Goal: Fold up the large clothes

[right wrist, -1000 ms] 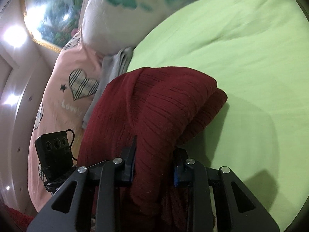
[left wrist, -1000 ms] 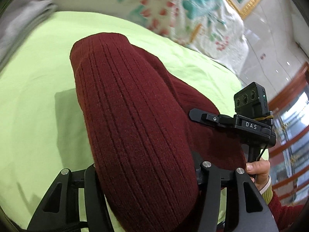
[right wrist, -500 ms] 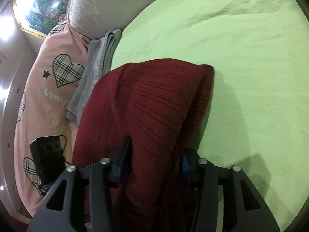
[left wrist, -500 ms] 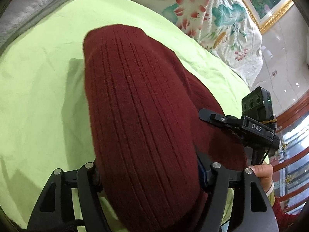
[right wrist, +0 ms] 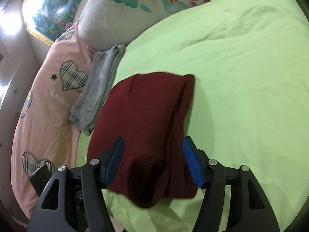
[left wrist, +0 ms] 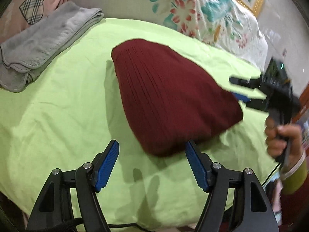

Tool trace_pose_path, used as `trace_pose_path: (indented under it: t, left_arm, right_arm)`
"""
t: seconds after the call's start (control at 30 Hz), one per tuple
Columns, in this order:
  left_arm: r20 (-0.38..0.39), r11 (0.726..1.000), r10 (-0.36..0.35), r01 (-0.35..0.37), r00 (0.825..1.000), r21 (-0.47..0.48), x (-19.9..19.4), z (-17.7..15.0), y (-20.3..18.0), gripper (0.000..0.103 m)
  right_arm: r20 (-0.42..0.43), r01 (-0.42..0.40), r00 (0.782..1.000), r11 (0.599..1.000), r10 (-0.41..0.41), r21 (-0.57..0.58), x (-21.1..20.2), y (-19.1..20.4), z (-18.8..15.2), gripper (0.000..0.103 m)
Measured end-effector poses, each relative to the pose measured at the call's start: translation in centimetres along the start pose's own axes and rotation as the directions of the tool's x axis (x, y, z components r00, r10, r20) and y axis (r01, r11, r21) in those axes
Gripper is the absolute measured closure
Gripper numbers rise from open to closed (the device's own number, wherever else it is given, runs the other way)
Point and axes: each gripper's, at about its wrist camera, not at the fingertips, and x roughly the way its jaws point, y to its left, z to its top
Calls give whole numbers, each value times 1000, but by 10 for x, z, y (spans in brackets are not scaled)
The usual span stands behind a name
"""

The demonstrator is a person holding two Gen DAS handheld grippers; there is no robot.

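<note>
A folded dark red ribbed sweater lies on the light green bed sheet. My left gripper is open, its blue pads just short of the sweater's near edge, touching nothing. My right gripper is open with the sweater lying between its blue pads, not clamped. In the left wrist view the right gripper shows blurred at the sweater's right edge, held by a hand.
A folded grey towel lies at the far left of the bed. A pink pillow with plaid hearts and a white floral pillow stand along the head of the bed. The green sheet stretches to the right.
Both grippers have opened and let go of the sweater. It has dropped onto the sheet, and the left gripper has drawn back from it.
</note>
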Motion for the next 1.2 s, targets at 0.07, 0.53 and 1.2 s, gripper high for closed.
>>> trace_pose_path:
  t: [0.07, 0.53, 1.2]
  left_arm:
    - [-12, 999, 31, -30, 999, 27, 3, -7, -6, 31]
    - [58, 986, 157, -160, 986, 47, 21, 11, -13, 32]
    - [250, 739, 243, -346, 937, 578, 35, -11, -100, 84]
  right_arm:
    - [-10, 9, 1000, 1000, -9, -18, 1, 6, -6, 40]
    - [-43, 18, 999, 1000, -19, -22, 24, 9, -9, 40]
    - [-45, 126, 990, 989, -130, -74, 36, -21, 21, 88]
